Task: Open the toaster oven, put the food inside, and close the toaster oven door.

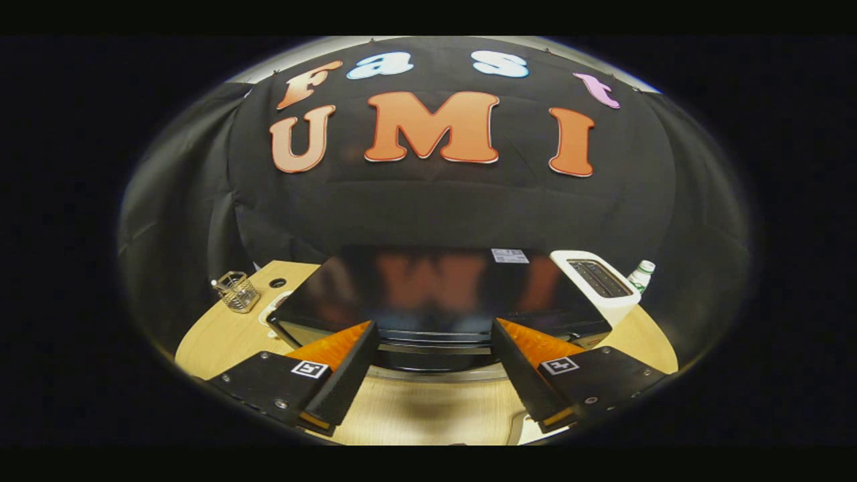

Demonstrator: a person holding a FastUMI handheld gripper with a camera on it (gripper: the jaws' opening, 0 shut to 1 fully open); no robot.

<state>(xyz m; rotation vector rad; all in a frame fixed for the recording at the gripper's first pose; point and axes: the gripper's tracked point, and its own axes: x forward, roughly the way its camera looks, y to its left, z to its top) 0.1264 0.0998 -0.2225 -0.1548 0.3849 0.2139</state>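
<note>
Early stage – gripper [432, 375] fingers apart and empty just above the toaster oven [435, 298], whose door looks unopened – opening, loading food, closing all left.

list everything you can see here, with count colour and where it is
toaster oven: 1, black with a glossy top, on the table just ahead of the fingers, door looks shut
pop-up toaster: 1, white, at the oven's right rear corner
bottle: 1, clear with a green cap, behind the toaster
wire basket: 1, metal, on the table left of the oven
table: 1, light wood, under everything
gripper: 1, black with orange-backed fingers, open, fingers spread either side of the oven's front edge, holding nothing
</note>
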